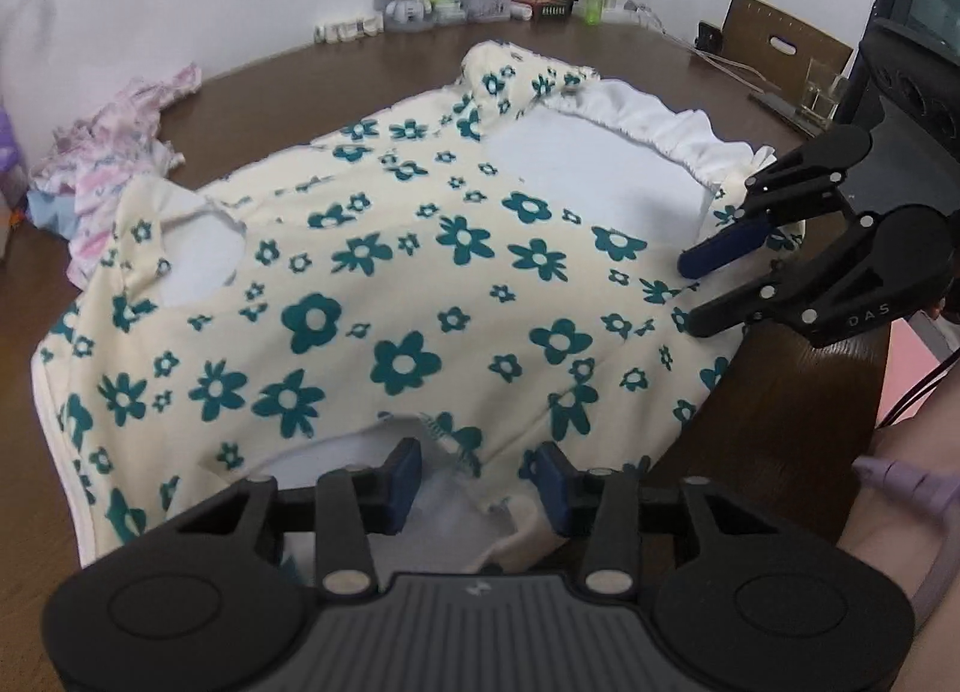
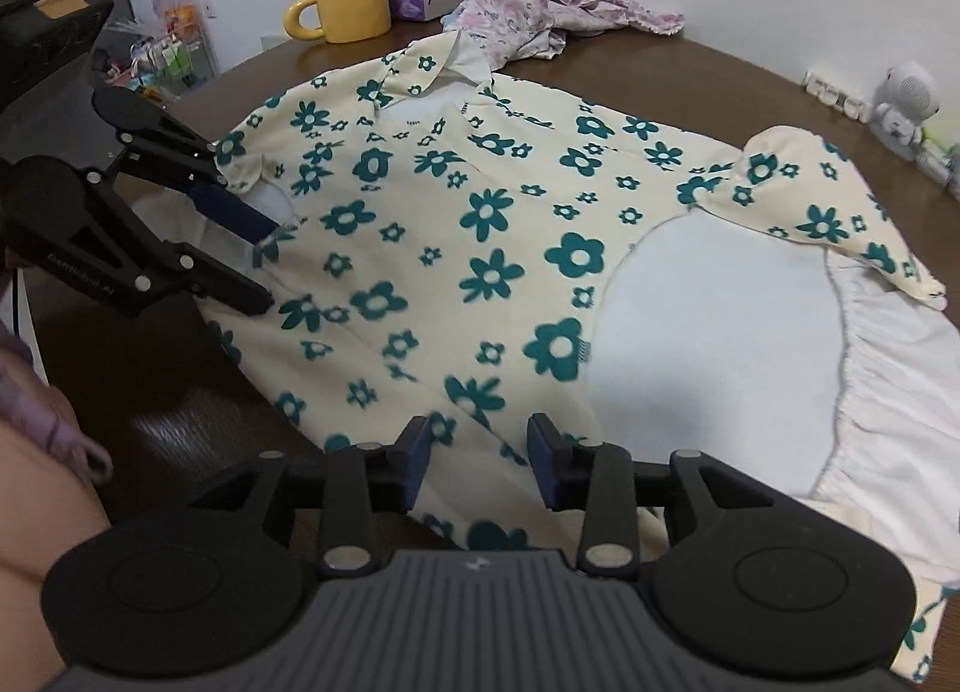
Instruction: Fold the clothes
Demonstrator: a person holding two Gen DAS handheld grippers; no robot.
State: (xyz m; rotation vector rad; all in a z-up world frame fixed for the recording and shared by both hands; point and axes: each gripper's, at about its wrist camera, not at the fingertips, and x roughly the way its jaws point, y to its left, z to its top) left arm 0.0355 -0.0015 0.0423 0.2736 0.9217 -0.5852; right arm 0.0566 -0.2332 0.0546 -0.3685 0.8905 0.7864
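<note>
In the left wrist view we saw the flowered garment [image 1: 384, 284] spread on the brown table [image 1: 798, 392], left gripper [image 1: 477, 479] released over its near edge, in the right wrist view right gripper [image 2: 480, 467] released, cloth beneath, unpinched.

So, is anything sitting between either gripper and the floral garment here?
Nothing visible. The left gripper and right gripper both hang open right over the near edge of the floral garment, with only fabric beneath them.
</note>
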